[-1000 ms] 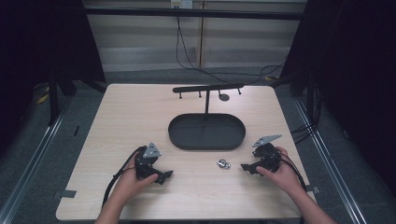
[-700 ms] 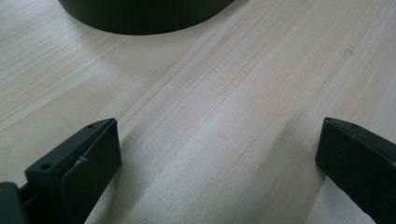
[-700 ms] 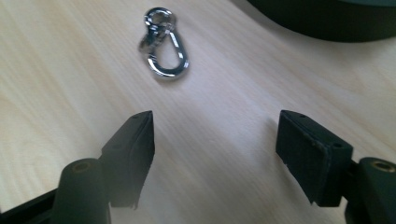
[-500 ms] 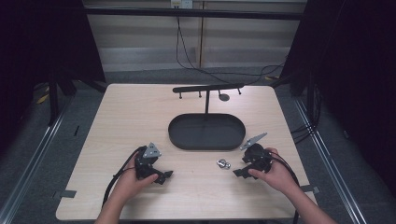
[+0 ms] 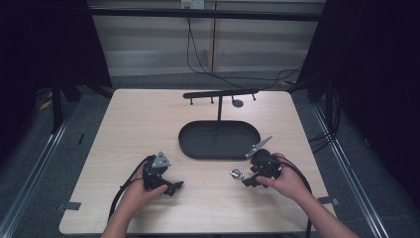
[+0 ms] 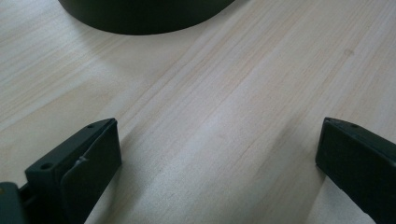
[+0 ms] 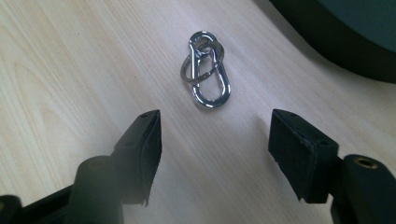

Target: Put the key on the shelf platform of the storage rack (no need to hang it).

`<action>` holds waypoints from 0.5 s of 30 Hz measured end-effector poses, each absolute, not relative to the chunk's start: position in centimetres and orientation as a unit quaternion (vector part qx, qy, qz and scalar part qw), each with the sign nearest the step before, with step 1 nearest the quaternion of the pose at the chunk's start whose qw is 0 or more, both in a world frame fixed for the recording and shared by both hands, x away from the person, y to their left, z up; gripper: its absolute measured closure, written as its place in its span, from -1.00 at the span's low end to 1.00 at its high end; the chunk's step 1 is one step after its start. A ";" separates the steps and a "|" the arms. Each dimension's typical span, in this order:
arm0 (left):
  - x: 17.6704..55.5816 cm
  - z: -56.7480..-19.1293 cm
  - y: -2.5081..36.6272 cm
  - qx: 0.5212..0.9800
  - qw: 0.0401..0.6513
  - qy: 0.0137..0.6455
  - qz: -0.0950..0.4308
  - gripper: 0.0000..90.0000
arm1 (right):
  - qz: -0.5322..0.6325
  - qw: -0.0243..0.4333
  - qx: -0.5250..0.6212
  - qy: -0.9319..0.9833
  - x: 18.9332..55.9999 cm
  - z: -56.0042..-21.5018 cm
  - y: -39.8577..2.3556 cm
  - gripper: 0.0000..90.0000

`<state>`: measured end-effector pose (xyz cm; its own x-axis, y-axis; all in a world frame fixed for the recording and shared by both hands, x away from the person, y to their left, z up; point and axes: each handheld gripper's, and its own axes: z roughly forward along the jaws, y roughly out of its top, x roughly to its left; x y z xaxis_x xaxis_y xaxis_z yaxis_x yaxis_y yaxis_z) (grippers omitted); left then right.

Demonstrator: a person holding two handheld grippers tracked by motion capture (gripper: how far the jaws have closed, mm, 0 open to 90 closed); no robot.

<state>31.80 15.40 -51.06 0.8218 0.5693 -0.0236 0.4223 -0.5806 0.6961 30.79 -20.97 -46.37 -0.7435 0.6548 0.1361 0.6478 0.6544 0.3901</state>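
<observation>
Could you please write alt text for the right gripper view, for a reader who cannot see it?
A shiny metal carabiner with a ring looped through it lies on the pale wooden table, just beyond the right gripper, whose open jaws have been closing. A dark tray's rim crosses the top right corner.

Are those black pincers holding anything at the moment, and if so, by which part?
Nothing is held. The right gripper has been closing its jaws, but the metal clip lies on the table ahead of them, untouched. The left gripper is open over bare wood.

right gripper (image 5: 249, 181) moved left toward carabiner (image 5: 237, 174), fingers (image 7: 142, 149) closing, nothing between them
</observation>
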 end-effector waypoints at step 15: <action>31.8 -51.1 15.4 0.883 0.362 0.280 0.102 -1.00 | 0.182 0.013 0.335 0.924 32.2 -46.6 -18.7 -0.09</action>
<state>31.80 15.40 -51.06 0.8221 0.5689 -0.0231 0.4217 -0.5811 0.6960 32.25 -18.73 -46.55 -0.7752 0.6242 0.0967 0.6144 0.7097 0.3448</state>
